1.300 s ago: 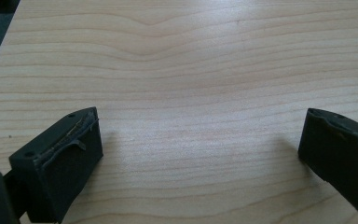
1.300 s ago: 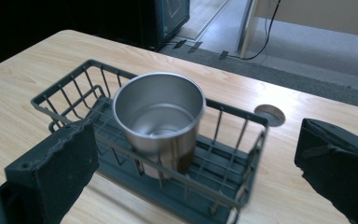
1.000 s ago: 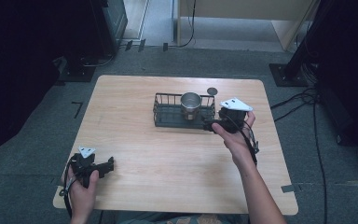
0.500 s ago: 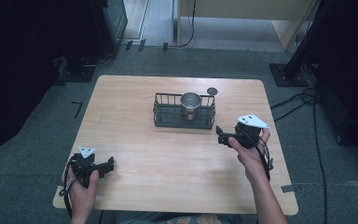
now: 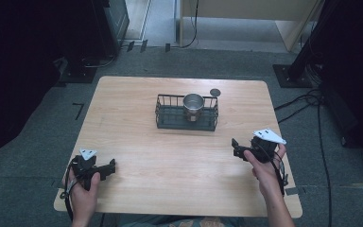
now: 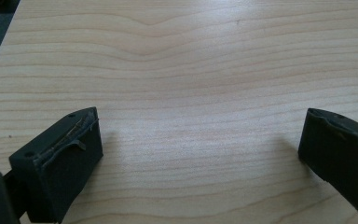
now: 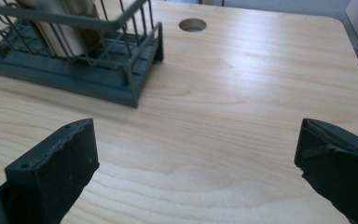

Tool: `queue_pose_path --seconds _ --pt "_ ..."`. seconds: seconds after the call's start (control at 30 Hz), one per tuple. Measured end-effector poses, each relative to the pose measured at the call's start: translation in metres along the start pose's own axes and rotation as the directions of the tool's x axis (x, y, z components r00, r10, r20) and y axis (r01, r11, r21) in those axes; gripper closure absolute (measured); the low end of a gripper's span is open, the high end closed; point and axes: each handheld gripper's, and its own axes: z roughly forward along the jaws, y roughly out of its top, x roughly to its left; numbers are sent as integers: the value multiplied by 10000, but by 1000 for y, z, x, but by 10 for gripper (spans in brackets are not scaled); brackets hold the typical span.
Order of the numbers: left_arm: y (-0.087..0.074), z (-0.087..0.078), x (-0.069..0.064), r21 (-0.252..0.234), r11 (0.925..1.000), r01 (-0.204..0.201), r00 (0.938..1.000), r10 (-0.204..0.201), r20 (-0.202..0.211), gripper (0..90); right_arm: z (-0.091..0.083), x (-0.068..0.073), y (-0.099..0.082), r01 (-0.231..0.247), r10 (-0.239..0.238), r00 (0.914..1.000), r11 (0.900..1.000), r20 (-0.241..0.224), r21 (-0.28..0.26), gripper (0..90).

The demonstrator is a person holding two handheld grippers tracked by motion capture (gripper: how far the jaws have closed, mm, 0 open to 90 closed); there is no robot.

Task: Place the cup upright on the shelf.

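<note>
I see both claws spread wide with nothing between their jaws. My left claw sits low at the near left corner of the wooden bench, held in the left hand, its jaws pointing toward the middle of the bench. In the left gripper view the two black jaws stand far apart at the bottom corners, and between them I see bare wood grain; whether the jaws touch the surface I cannot tell.

My right claw is over the right side of the bench, held in the right hand, with the grey three-cornered plate on top. Its jaws point left and slightly away from me. In the right gripper view the jaws are just as wide, empty, with bare bench between them.

A dark wire basket stands at the middle of the far half of the bench, well apart from both claws. A metal cup stands upright inside it, toward its right half. In the right gripper view the basket sits at upper left, ahead of the left jaw. A round hole in the bench lies just beyond the basket's far right corner.
</note>
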Motion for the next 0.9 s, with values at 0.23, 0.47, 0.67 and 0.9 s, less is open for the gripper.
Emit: queue_pose_path --seconds 0.23,0.47,0.67,0.9 --pt "0 0 0 0 10000 8 10000 -8 1 0 -2 -13 -19 -149 137 9993 9993 347 343 0" --pt "0 0 0 -2 10000 4 10000 -4 1 0 -4 -25 -39 -281 227 9972 9967 707 762 0" --pt "0 0 0 10 10000 -4 10000 4 2 0 -7 -33 -56 -502 408 9949 9935 923 1024 0" --pt "0 0 0 7 10000 -4 10000 4 1 0 -13 -42 -71 -624 472 9923 9891 1143 1334 0"
